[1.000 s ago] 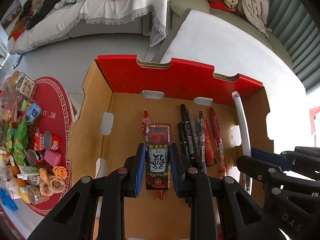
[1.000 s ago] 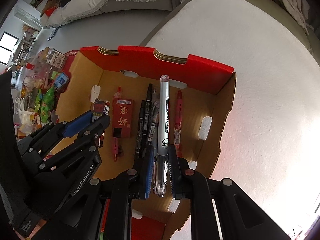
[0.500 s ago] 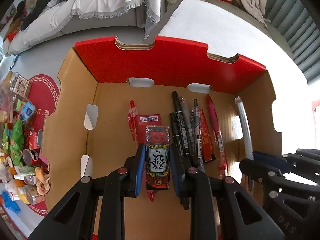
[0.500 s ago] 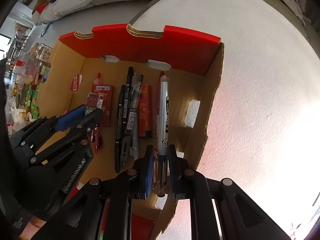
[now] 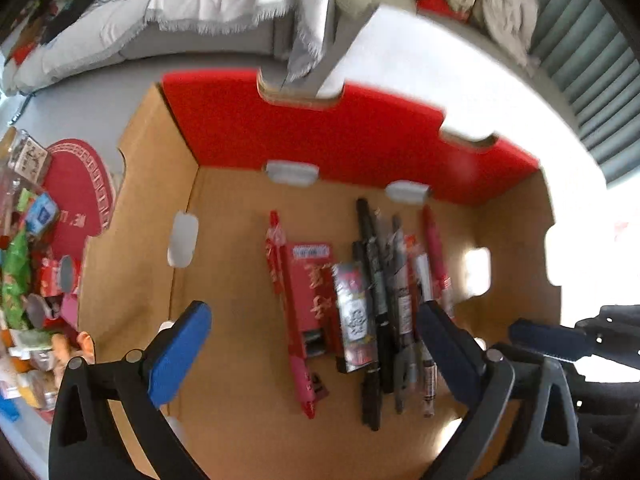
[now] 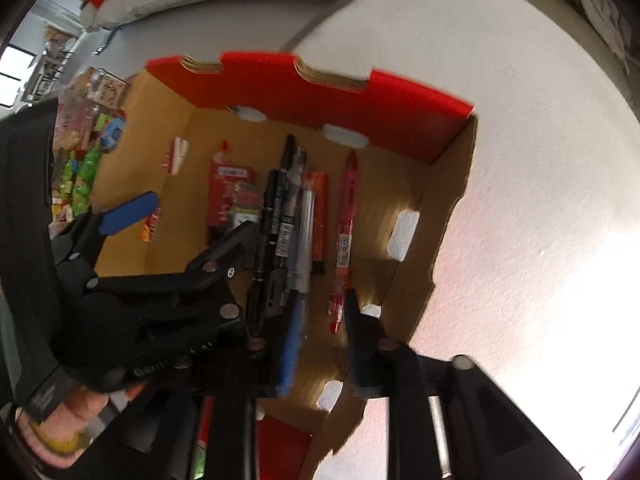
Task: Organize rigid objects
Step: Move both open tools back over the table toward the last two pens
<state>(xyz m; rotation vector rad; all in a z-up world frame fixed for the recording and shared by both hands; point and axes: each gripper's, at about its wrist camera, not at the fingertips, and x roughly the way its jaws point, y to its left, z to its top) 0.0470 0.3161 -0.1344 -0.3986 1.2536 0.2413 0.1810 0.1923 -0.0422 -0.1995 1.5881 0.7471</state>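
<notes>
nothing I can read cleanly: gold characters on the red packet [image 5: 310,300] and the label on the small printed box [image 5: 355,316] in my box are too blurred

Both tools point steeply downward, side by side. The left tool [image 5: 316,346] has its blue-padded jaws opening, spread wide apart, nothing pressed between the pads. The right tool [image 6: 320,340] has its jaws opening too, a narrower gap, pads pressing on nothing. A pink-sleeved hand [image 6: 76,404] grips the left tool's handle.
</notes>
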